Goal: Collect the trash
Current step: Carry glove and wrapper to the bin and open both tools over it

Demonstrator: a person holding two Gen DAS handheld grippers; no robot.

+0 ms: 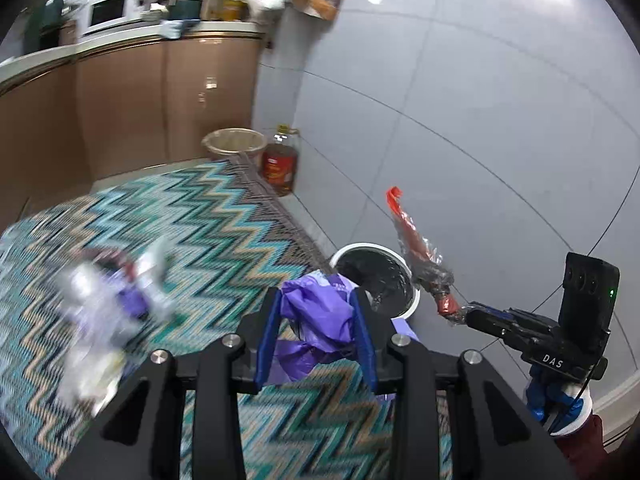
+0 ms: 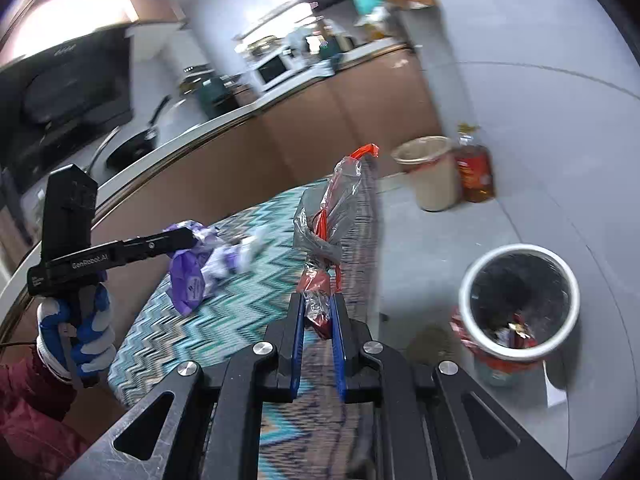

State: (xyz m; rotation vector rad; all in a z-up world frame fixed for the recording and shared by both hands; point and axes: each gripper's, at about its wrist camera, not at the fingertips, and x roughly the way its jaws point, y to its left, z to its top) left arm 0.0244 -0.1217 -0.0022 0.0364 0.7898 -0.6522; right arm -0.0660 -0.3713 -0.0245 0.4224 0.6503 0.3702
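Observation:
My left gripper [image 1: 316, 312] is shut on a crumpled purple plastic bag [image 1: 316, 316], held above the zigzag rug [image 1: 192, 220] just short of the white bin with a black liner [image 1: 384, 276]. My right gripper [image 2: 318, 312] is shut on a red and clear plastic wrapper [image 2: 332, 216] that stands up from its fingers; it shows in the left wrist view [image 1: 420, 256] beside the bin. The bin [image 2: 520, 292] sits on the grey floor to the right and holds some trash. More purple and white litter [image 1: 108, 300] lies blurred on the rug.
A beige bin [image 1: 234, 144] and a bottle of oil [image 1: 280, 160] stand at the rug's far corner by the brown kitchen cabinets [image 1: 140, 100]. Grey floor tiles [image 1: 480, 120] lie to the right. Red packaging [image 2: 468, 332] lies at the white bin's base.

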